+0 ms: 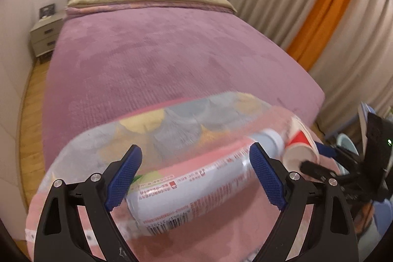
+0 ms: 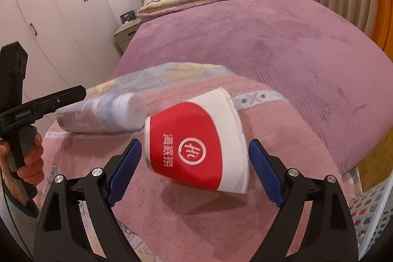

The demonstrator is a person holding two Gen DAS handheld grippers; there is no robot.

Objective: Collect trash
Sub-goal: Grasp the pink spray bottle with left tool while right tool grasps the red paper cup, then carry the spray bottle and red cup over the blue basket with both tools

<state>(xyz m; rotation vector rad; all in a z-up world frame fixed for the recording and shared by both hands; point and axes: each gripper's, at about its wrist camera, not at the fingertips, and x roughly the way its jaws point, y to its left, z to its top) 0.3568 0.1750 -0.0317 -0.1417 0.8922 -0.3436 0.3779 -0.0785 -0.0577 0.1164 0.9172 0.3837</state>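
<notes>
Cup (image 2: 196, 144) on its side on the pink blanket (image 2: 172, 217) at the foot of the bed (image 2: 270, 46), mouth toward the right, red band and white rim facing up. Paper, so light and easily crushed; likely to roll if nudged. Best taken across the red band, with a soft squeeze. Right tongs (image 2: 194, 173) spread wide, the cup lying between the blue pads (image 2: 125, 171) but not pinched.

Can (image 1: 196, 183) lies just left of the cup, nearly touching it (label blurred, looks like a slim drink can). Thin metal, smooth, probably empty and light; may slip or roll, so take it at mid-body across its width. Left tongs (image 1: 194, 176) spread, the can between the pads, no contact that I can see.

Around: curtains (image 1: 294, 16), nightstand (image 1: 45, 38), wardrobe (image 2: 49, 16), perforated basket (image 2: 368, 213) low right. The two tongs work close together; they could knock each other, or push one item into the other.
</notes>
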